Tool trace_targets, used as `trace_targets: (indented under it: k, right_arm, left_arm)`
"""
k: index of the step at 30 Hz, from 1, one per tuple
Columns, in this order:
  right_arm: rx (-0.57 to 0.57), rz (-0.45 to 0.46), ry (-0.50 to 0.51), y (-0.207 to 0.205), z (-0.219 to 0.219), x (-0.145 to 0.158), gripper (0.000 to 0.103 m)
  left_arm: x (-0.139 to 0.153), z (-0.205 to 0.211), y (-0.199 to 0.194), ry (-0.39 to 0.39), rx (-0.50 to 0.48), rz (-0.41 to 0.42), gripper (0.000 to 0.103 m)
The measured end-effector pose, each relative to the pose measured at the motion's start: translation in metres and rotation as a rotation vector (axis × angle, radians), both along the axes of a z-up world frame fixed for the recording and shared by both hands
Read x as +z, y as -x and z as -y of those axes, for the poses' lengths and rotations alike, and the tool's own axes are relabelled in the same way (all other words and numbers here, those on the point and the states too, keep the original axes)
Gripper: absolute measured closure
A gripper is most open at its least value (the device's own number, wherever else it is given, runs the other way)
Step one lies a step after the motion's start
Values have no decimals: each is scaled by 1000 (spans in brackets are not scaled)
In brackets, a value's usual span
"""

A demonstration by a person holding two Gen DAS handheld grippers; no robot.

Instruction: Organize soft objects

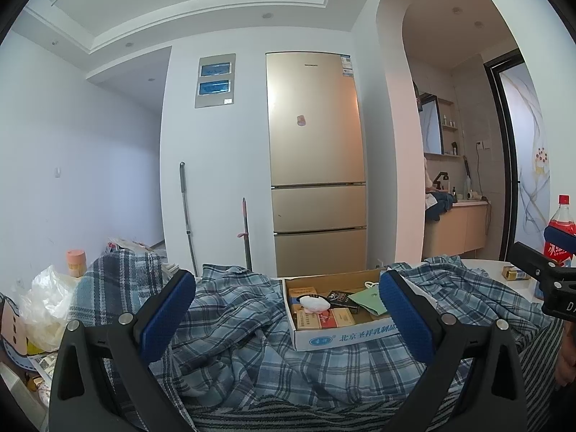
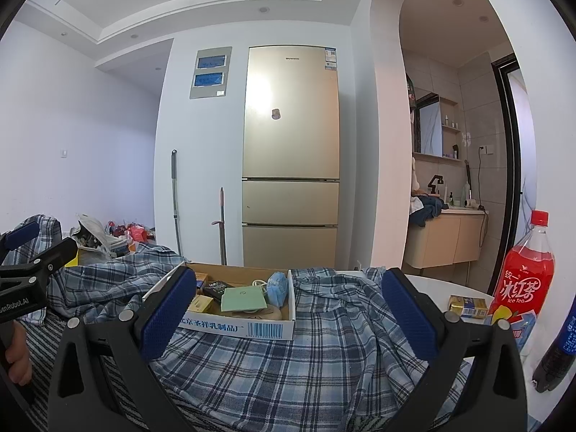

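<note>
A crumpled blue plaid cloth (image 1: 237, 327) lies spread over the table, with a striped grey cloth (image 1: 252, 414) under its near edge. The plaid cloth fills the lower right wrist view (image 2: 288, 370) too. My left gripper (image 1: 288, 318) is open and empty, its blue pads wide apart just above the cloth. My right gripper (image 2: 288, 315) is open and empty, also over the cloth. The right gripper shows at the left wrist view's right edge (image 1: 550, 280), and the left gripper at the right wrist view's left edge (image 2: 25, 270).
A shallow cardboard box (image 1: 345, 336) of small packets sits on the cloth; it also shows in the right wrist view (image 2: 252, 329). A red ice tea bottle (image 2: 522, 277), a dark bottle (image 2: 561, 352) and a small gold pack (image 2: 466, 306) stand on the white table at right. Plastic bags (image 1: 46, 306) lie left. A gold fridge (image 1: 316, 165) stands behind.
</note>
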State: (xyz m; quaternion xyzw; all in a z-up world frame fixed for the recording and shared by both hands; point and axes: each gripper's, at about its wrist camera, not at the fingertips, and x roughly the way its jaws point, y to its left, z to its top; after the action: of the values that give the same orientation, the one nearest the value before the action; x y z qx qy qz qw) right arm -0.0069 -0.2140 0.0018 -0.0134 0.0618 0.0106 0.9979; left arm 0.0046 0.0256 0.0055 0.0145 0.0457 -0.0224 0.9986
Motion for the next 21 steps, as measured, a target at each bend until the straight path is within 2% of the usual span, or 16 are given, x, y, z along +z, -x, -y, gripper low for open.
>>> trace_targets:
  k: [21]
  right_arm:
    - [-6,-9,-19,-1,1,0,0]
  left_arm:
    - [0,1,0,-3,-1,-2,0]
